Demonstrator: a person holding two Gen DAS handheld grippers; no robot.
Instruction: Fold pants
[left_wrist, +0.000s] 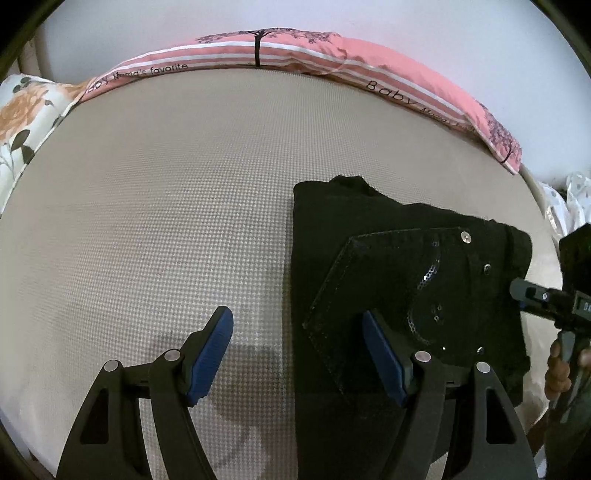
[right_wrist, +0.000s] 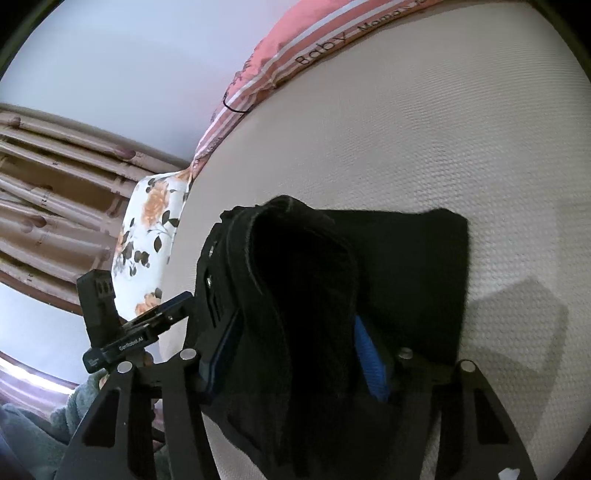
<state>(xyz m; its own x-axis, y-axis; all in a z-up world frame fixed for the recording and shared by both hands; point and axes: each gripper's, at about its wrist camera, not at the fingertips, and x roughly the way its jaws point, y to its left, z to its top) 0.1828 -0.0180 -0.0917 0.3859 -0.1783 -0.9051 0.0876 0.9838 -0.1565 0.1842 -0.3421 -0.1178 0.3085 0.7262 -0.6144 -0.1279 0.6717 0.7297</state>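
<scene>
On the beige textured bed (left_wrist: 166, 221), folded black denim pants (left_wrist: 406, 258) are lying; right hand-held gripper (right_wrist: 295, 354) is pinching their edge, left hand-held gripper (left_wrist: 297, 354) hovering spread. Final fold is seemingly finishing; releasing comes next.

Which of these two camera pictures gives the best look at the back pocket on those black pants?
The left wrist view. There the back pocket of the black pants lies flat and lit, stitching and sequins visible. The right wrist view shows only dark bunched fabric between that gripper's fingers; no pocket is recognisable.

Both wrist views look closely down on the mattress (left_wrist: 147, 221), sharing it.
</scene>
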